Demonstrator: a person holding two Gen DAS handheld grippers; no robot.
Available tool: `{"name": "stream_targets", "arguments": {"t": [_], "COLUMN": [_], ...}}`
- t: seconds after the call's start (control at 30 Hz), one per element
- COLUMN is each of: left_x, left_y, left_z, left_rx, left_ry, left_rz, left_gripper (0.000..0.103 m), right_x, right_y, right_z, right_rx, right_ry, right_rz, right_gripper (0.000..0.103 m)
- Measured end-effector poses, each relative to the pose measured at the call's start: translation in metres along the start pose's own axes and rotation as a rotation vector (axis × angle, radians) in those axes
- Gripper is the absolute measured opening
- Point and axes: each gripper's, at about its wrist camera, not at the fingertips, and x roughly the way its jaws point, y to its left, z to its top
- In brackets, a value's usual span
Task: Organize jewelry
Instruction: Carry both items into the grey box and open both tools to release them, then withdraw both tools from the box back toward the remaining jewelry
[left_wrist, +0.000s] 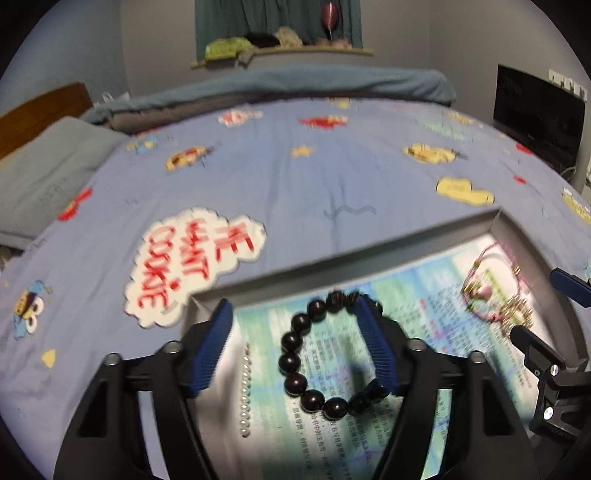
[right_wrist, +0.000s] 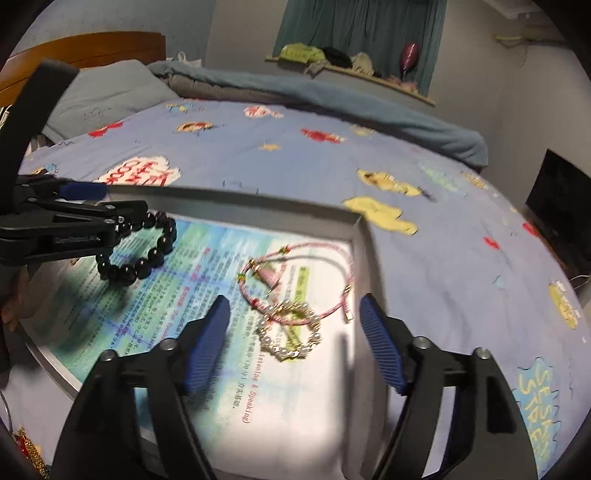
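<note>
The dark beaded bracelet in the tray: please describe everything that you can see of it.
The dark round-bead bracelet is a closed loop of glossy, almost black beads, looking like polished wood or stone. It lies flat on the printed paper that lines the shallow grey tray on the bed. The open left gripper straddles it: its blue right finger overlaps the loop's right side, the left finger stands apart. A white pearl strand lies beside it, not touching.

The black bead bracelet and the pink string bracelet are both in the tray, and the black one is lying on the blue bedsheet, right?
Not quite. The black bead bracelet lies inside the tray, on its printed paper lining, not on the bedsheet. The left wrist view shows it between the open left gripper fingers. The pink string bracelet is in the tray too.
</note>
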Motion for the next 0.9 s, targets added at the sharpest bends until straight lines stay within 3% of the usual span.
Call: {"name": "stream_targets", "arguments": {"t": [0.23,0.3,0.5,0.9], "left_x": [-0.044,-0.056,-0.100,-0.206], "left_y": [0.001,0.003,0.012,0.014], "left_z": [0.009,0.011,0.010,-0.019], "left_rx": [-0.037,-0.050,-0.081,-0.010], "left_ry": [-0.075,-0.088,-0.121,-0.187], "left_rz": [-0.014,-0.019,-0.043,-0.036], "left_gripper": [0.091,0.091,0.094,0.095], "right_x": [-0.024,-0.033,-0.066,-0.151], "right_y": [-0.007,-0.008,-0.011,-0.001], "right_z": [0.007,0.009,0.017,0.011], "right_rx": [0.032,0.043,0.087,0.117], "right_ry": [-0.037,-0.049,-0.083,-0.151], "right_rz": [-0.002,0.006,0.028,0.057], "right_gripper": [0.091,0.097,0.097,0.097]}}
